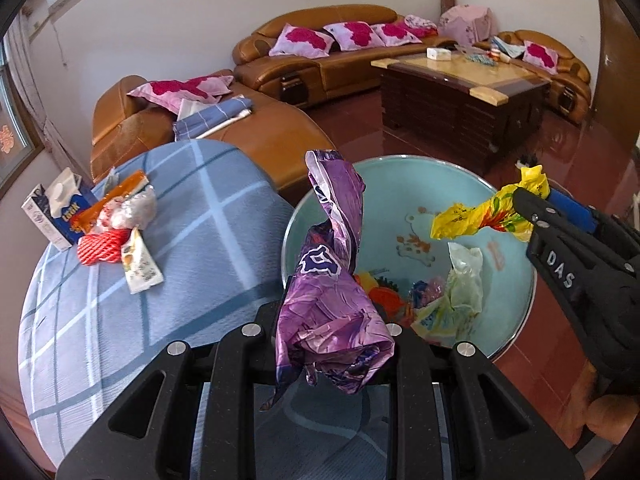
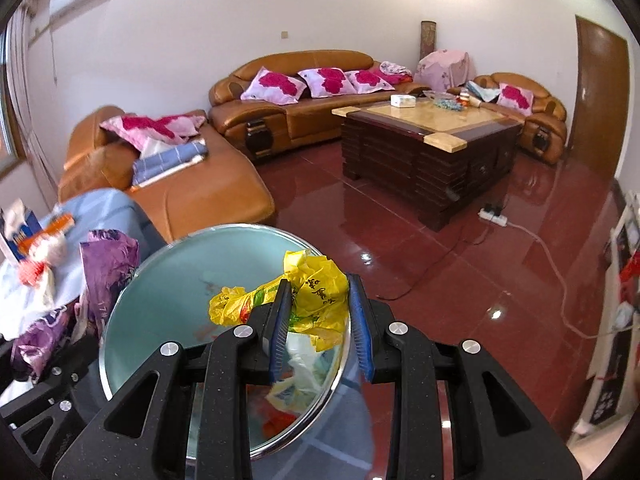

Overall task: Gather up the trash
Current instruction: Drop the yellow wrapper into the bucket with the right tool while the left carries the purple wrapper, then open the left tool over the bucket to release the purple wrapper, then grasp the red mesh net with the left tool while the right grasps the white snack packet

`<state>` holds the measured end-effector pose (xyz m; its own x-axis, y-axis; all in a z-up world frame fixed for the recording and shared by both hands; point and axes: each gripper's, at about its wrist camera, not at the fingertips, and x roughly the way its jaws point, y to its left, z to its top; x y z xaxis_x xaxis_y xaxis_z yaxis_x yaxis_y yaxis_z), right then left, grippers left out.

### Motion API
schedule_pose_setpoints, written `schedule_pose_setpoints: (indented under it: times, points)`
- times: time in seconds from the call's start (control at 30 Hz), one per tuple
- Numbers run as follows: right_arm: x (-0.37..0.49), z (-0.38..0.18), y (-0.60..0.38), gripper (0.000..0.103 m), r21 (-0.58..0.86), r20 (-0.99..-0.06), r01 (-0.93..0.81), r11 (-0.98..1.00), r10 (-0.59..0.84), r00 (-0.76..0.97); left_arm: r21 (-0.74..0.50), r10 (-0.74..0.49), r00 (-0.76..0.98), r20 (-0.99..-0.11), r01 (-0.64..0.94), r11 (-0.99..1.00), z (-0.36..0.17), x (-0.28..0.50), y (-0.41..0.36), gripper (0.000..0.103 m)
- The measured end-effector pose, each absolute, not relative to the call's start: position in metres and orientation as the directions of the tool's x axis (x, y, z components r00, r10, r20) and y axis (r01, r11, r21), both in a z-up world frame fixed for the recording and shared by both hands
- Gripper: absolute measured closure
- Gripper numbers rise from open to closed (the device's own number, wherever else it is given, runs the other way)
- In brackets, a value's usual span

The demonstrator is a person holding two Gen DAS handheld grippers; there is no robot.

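left claw is clamped on a crumpled purple wrapper, which stands up long-axis vertical out of the fingers, right at the near-left rim of the pale blue basin. right claw has the yellow plastic bag between its blue pads; the pads look spread, left pad pressing the bag, right pad at its edge, so whether it's a firm grip i cannot tell for sure. the left wrist view shows the bag's twisted neck pinched at that claw's tip, and the bag hangs over the basin's inside, long axis roughly sideways toward the middle.

key relation: both pieces are already above or at the basin; the yellow one is further in, the purple one just at the rim, so the right hand looks nearer to a drop. the basin already has some wrappers at its bottom.

left on the table, well apart to the left of the basin: milk carton, orange packet, red net, small white sachet. left hand is the closer one for those.
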<state>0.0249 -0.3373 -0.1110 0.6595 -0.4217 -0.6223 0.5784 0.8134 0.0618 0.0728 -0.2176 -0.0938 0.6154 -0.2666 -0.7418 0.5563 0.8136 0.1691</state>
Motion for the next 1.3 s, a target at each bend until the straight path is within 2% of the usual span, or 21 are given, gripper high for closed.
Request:
schedule_pose_setpoints:
  times: [0.2, 0.23, 0.3, 0.43, 0.57, 0.63, 0.7, 1.0, 1.1, 1.3]
  points:
    - [0.036, -0.126, -0.338, 0.07, 0.067, -0.659, 0.55, 0.833, -0.377, 0.651, 0.142, -0.277, 0.577, -0.769, 0.575, 0.806, -0.105, 0.084, -0.23, 0.078]
    - [0.037, -0.128, -0.34, 0.067, 0.088, -0.665, 0.536, 0.84, -0.35, 0.659, 0.135, -0.279, 0.569, -0.773, 0.577, 0.805, -0.107, 0.086, -0.231, 0.075]
    - [0.037, -0.128, -0.341, 0.055, 0.115, -0.67, 0.531, 0.84, -0.329, 0.665, 0.131, -0.275, 0.566, -0.777, 0.573, 0.809, -0.109, 0.088, -0.232, 0.072]
    - [0.031, -0.122, -0.344, 0.055, 0.15, -0.649, 0.537, 0.83, -0.327, 0.687, 0.127, -0.276, 0.569, -0.774, 0.567, 0.814, -0.109, 0.087, -0.231, 0.052]
    - [0.023, -0.117, -0.347, 0.054, 0.166, -0.628, 0.559, 0.812, -0.35, 0.695, 0.126, -0.278, 0.584, -0.763, 0.556, 0.821, -0.102, 0.085, -0.229, 0.044]
    - [0.019, -0.114, -0.348, 0.048, 0.172, -0.62, 0.572, 0.802, -0.363, 0.695, 0.127, -0.277, 0.591, -0.758, 0.55, 0.826, -0.099, 0.084, -0.228, 0.036]
    - [0.015, -0.111, -0.348, 0.042, 0.176, -0.609, 0.582, 0.794, -0.376, 0.698, 0.131, -0.275, 0.603, -0.749, 0.542, 0.83, -0.096, 0.083, -0.226, 0.033]
    - [0.011, -0.104, -0.333, 0.021, 0.096, -0.559, 0.604, 0.791, -0.459, 0.69, 0.16, -0.214, 0.644, -0.734, 0.47, 0.868, -0.086, 0.09, -0.203, 0.028]
    - [0.008, -0.1, -0.331, 0.018, 0.101, -0.53, 0.609, 0.787, -0.476, 0.702, 0.163, -0.199, 0.65, -0.734, 0.452, 0.877, -0.085, 0.093, -0.194, 0.028]
    - [0.009, -0.097, -0.328, 0.019, 0.122, -0.564, 0.563, 0.817, -0.41, 0.717, 0.143, -0.18, 0.648, -0.74, 0.413, 0.9, -0.083, 0.101, -0.17, 0.025]
